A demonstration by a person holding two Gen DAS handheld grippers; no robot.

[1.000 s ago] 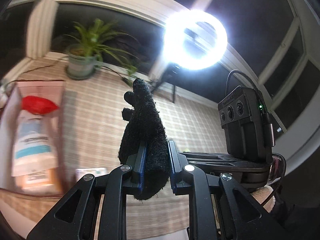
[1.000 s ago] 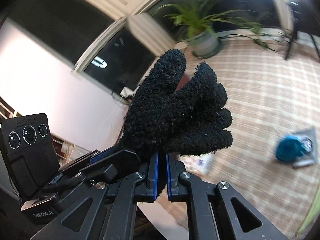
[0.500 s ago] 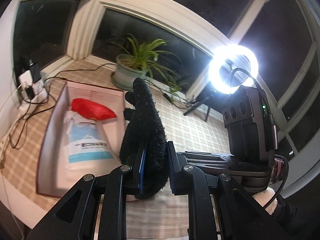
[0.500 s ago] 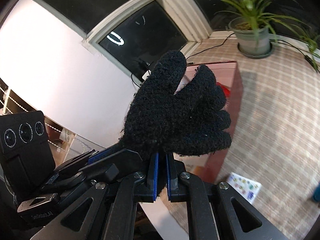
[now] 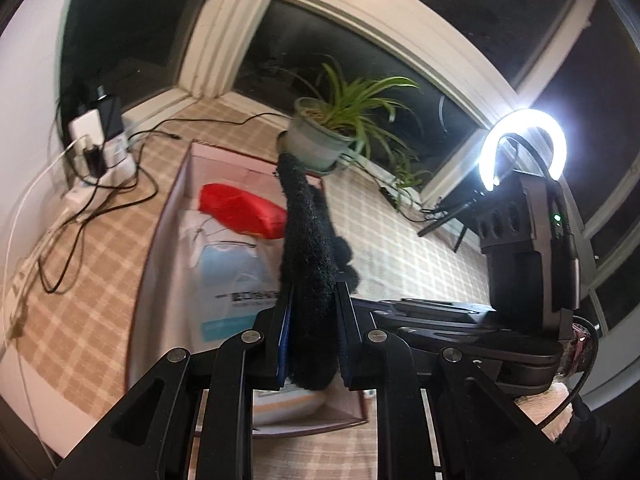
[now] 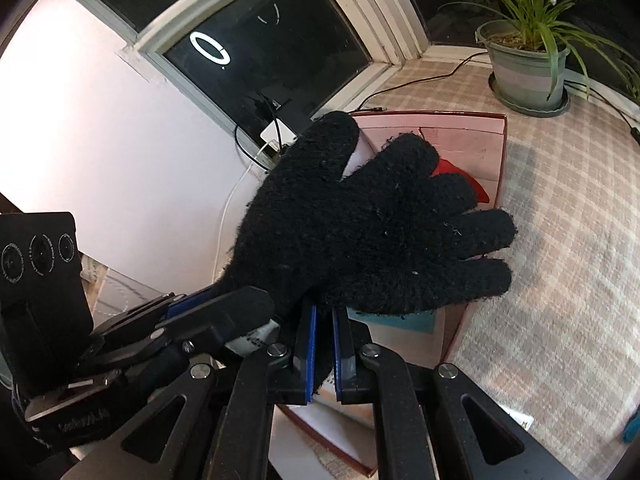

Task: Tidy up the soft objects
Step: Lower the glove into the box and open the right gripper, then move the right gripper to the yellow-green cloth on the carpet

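Observation:
A fuzzy black glove [image 5: 308,240] stands edge-on between the blue pads of my left gripper [image 5: 316,292], which is shut on its cuff. In the right wrist view the same glove [image 6: 360,232] spreads its fingers flat, and my right gripper [image 6: 323,314] is shut on the cuff too. The left gripper's fingers [image 6: 224,308] come in beside it from the left. Below the glove lies an open pink box [image 5: 160,240] [image 6: 502,160] with a red pouch [image 5: 240,210] [image 6: 460,176] and a white-and-blue plastic packet [image 5: 228,276] inside. The glove hides much of the box's inside.
A potted plant [image 5: 320,140] [image 6: 524,68] stands behind the box by the window. A power strip with chargers and loose cables [image 5: 96,132] lies left of the box. A ring light [image 5: 524,148] shines at the back right. A checked cloth [image 6: 560,260] covers the table.
Both grippers, still gripping the glove, have swung left across the table. The pink box has come from the side to lie under the glove. The left gripper has rolled a little.

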